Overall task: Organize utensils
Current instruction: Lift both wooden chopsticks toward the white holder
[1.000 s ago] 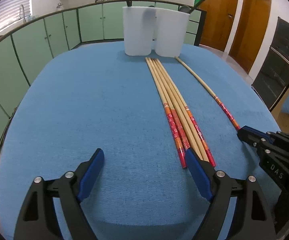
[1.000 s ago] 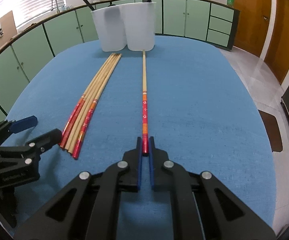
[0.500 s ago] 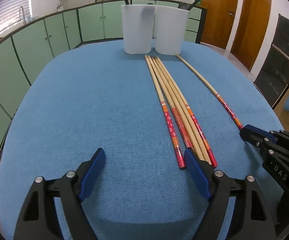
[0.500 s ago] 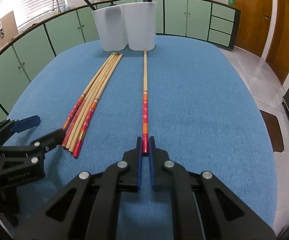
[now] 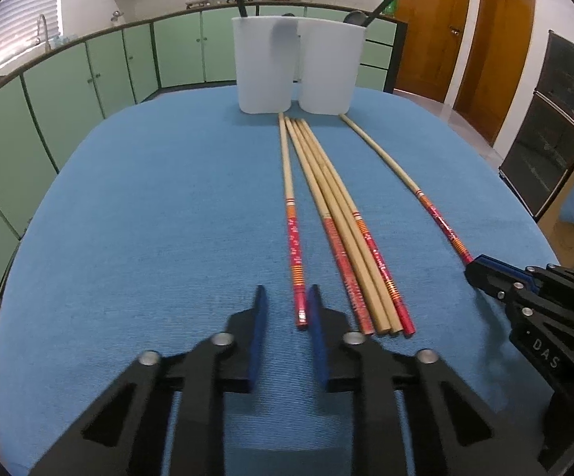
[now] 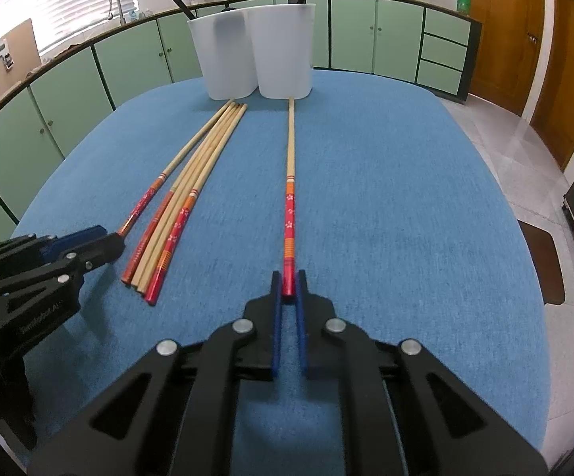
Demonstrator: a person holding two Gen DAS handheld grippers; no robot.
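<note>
Closing around the red end of a single chopstick [image 5: 298,277], the left claw [image 5: 285,305] has that stick between its blue pads, the right pad touching it while a gap remains on the left. Just beside it lies a bundle of chopsticks [image 5: 346,238], fanned slightly on the blue surface [image 5: 148,218]. Only the right wrist view shows the right claw [image 6: 288,291] clamped tight on the painted end of another lone chopstick [image 6: 290,182], which runs toward two white containers [image 6: 255,55] at the far edge. The left view shows that claw only from the side. Dark utensil handles stick out of both containers.
</note>
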